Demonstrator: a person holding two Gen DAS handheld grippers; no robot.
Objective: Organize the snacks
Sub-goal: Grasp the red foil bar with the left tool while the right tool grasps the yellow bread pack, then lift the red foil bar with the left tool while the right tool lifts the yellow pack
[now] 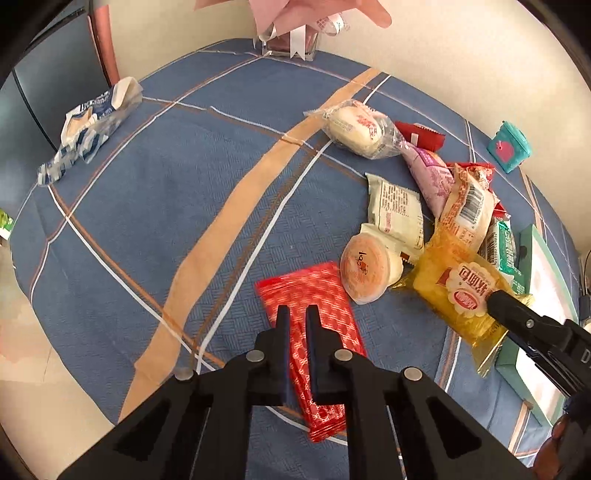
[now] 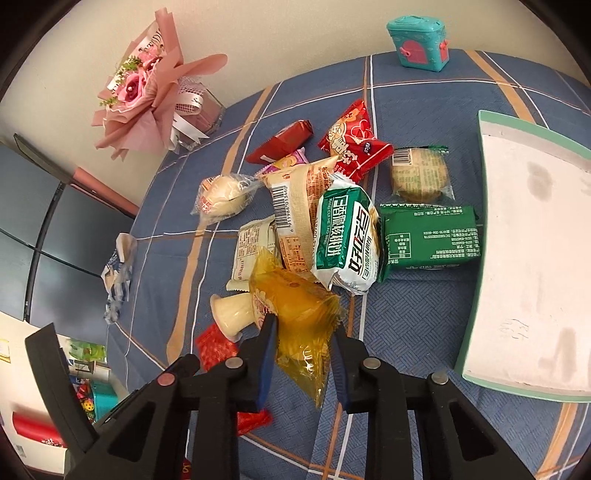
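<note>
On the blue plaid tablecloth, the left gripper is clamping the red wrapper lying directly beneath it while the right gripper is pinching the yellow cake packet between its fingers at the near edge of the snack pile, so both should be lifting slowly and clear of neighbouring packets.

Room around the table
A cream wall is seen behind a blue checked tablecloth (dark cabinet at left).

The left gripper is clamped on a red patterned snack packet above the blue plaid tablecloth. At right, the right gripper pinches a yellow cake packet, beside a round jelly cup and piled snacks
</note>
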